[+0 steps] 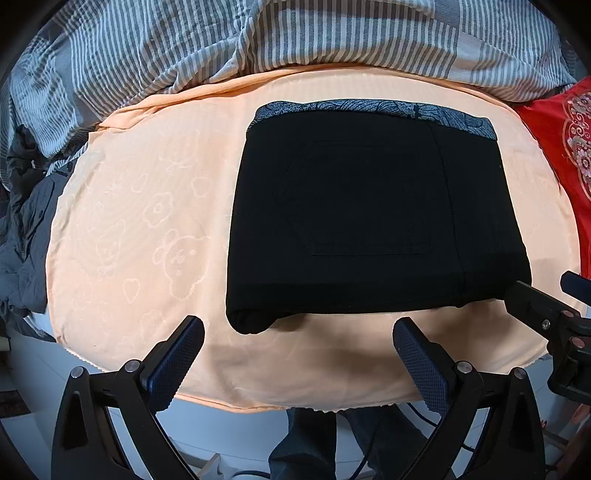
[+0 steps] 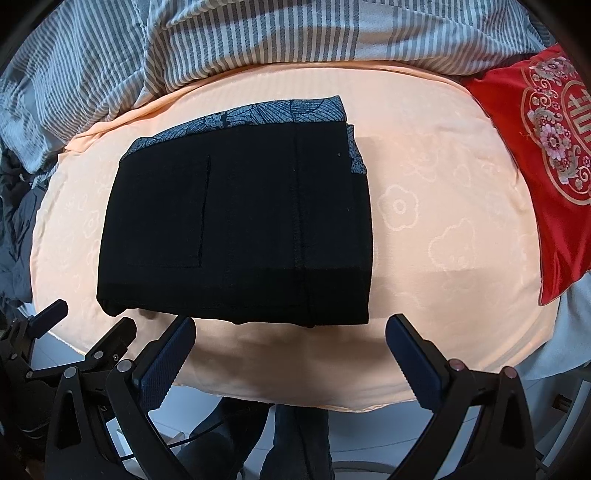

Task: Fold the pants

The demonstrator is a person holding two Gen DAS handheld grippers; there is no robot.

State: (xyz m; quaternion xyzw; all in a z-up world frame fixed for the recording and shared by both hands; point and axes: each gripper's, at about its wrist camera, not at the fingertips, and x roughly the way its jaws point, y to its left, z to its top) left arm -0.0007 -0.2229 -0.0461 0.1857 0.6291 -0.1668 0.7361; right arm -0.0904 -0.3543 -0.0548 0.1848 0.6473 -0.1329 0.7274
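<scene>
The black pants (image 1: 369, 221) lie folded into a compact rectangle on the peach blanket (image 1: 147, 221), their blue patterned waistband (image 1: 369, 107) along the far edge. The left gripper (image 1: 299, 350) hovers just short of the pants' near edge, jaws spread wide and holding nothing. The right gripper (image 2: 290, 350) sits likewise before that near edge, open and empty. Beyond the pants a striped duvet (image 2: 221, 37) is bunched; a red cushion (image 2: 546, 147) lies to their right.

You see black folded fabric pants (image 1: 369, 218), blue leaf-print band; peach bear-and-flower embossed cotton sheet (image 1: 147, 221); grey-white striped duvet (image 1: 258, 33); red floral embroidered cushion (image 2: 546, 166).
</scene>
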